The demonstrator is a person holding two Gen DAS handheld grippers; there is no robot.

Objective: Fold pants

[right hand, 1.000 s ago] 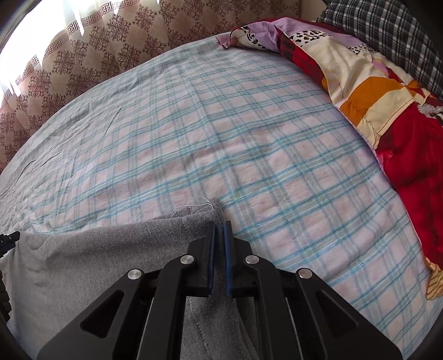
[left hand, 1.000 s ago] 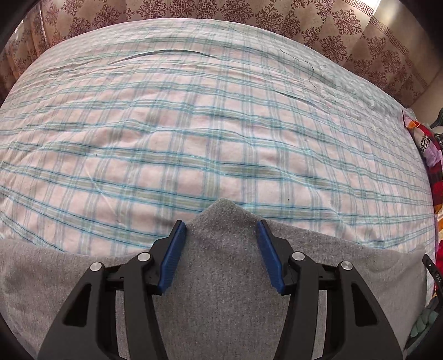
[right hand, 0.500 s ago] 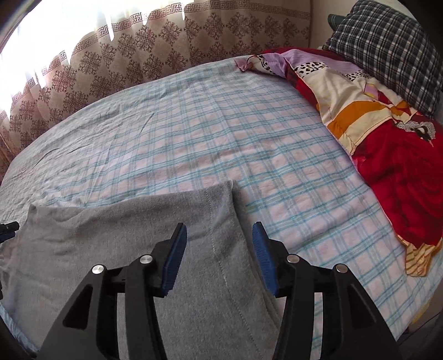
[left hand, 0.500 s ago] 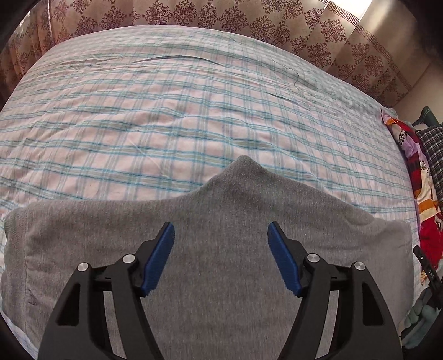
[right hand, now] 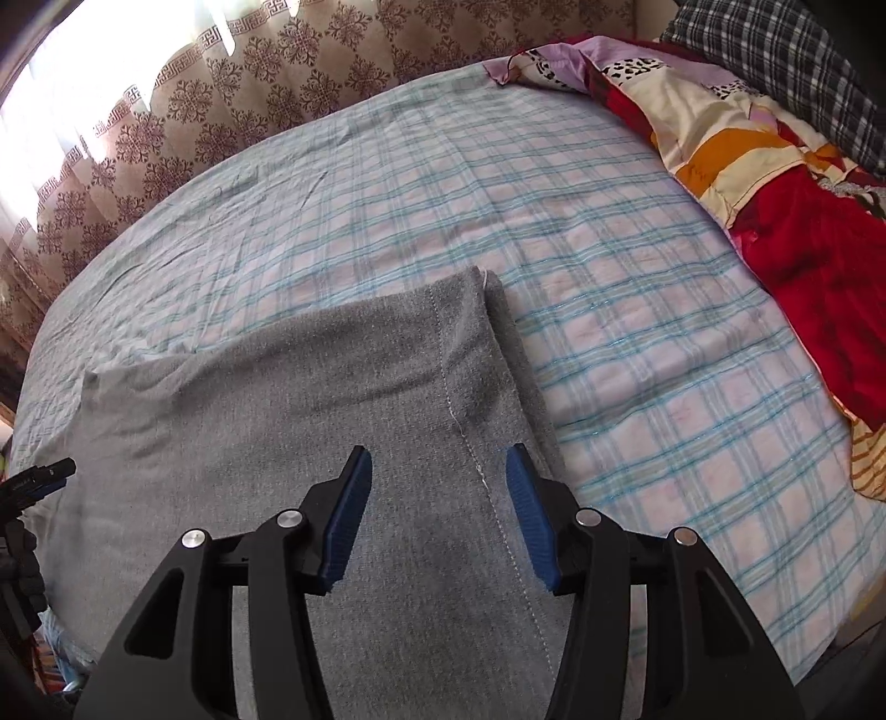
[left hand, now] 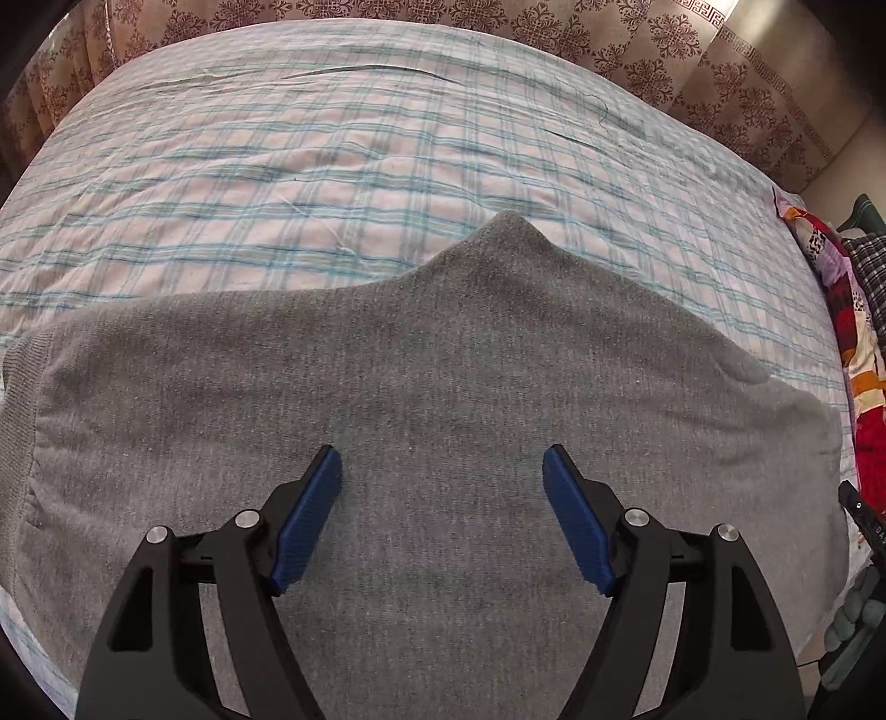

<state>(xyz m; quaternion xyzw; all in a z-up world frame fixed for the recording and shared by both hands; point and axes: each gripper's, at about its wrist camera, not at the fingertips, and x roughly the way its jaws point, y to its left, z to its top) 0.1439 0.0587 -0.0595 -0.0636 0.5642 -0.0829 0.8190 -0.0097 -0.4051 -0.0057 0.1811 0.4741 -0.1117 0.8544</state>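
Grey pants (left hand: pixel 443 399): flat on my checked bed sheet (left hand: pixel 332 166), near edge.
Left tongs (left hand: pixel 442 487): jaws opening above the fabric, gripping nothing.
Right tongs (right hand: pixel 439 487): parted over the seam, empty.

Pants (left hand: pixel 443 399) lie flat on the bed (left hand: pixel 332 166), at its near edge. Curtain (left hand: pixel 637 50) hangs behind the bed, along its far side. Quilt (right hand: pixel 775 183) is heaped on the bed to the right of the pants, well apart from them; pillow (right hand: pixel 775 50) sits behind the quilt. A peak of the pants points toward the curtain.
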